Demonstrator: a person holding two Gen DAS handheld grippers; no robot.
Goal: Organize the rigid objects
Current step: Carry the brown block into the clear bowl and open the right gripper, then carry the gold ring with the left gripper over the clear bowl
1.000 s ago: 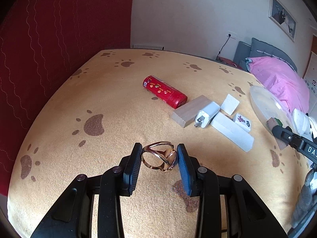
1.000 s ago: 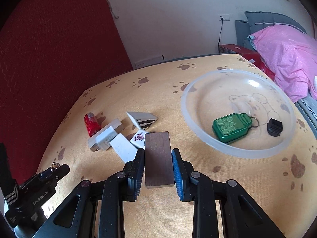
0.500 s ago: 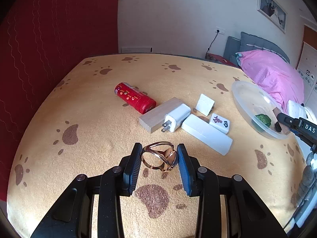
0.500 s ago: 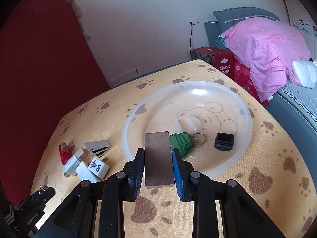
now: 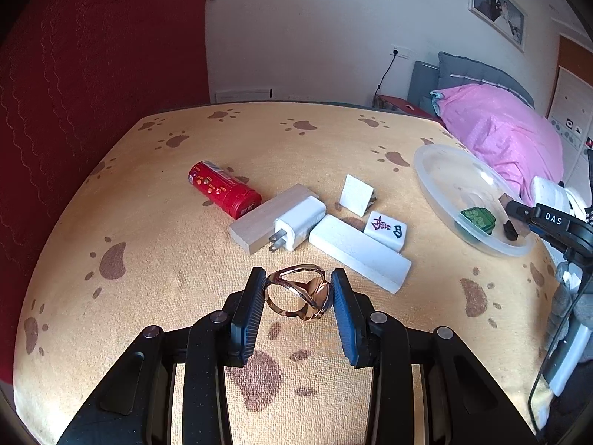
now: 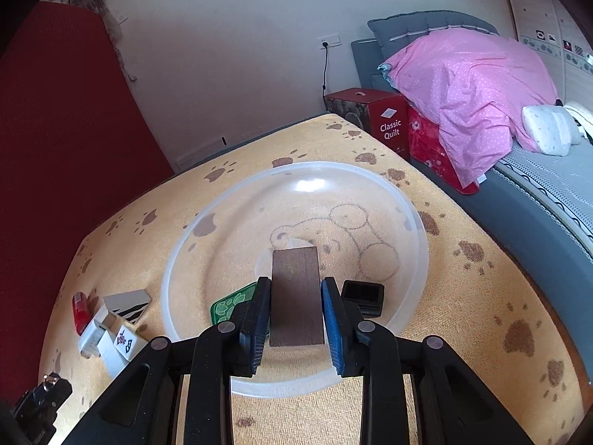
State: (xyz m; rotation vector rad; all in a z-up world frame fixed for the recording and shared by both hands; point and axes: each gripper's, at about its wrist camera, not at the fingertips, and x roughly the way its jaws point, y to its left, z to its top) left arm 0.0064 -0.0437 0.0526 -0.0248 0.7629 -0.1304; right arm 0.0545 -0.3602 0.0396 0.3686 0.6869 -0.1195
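My left gripper (image 5: 296,289) is shut on a gold ring (image 5: 298,293), held above the paw-print cloth in front of the loose objects. My right gripper (image 6: 295,296) is shut on a dark brown wooden block (image 6: 295,293) and holds it over the clear plastic bowl (image 6: 411,215). In the bowl lie a green keychain tag (image 6: 228,306) and a small black piece (image 6: 365,294). The bowl also shows at the right of the left wrist view (image 5: 437,170), with the right gripper (image 5: 519,218) above its near rim.
On the cloth lie a red can (image 5: 224,189), a pale wooden block (image 5: 259,218), a white charger (image 5: 296,224), a long white block (image 5: 359,252), a mahjong tile (image 5: 385,228) and a white wedge (image 5: 355,196). A bed with pink quilt (image 6: 470,85) is right.
My right gripper has carried the brown block right from the loose pile to over the bowl's middle. My left gripper, still holding the ring, has shifted right toward the objects.
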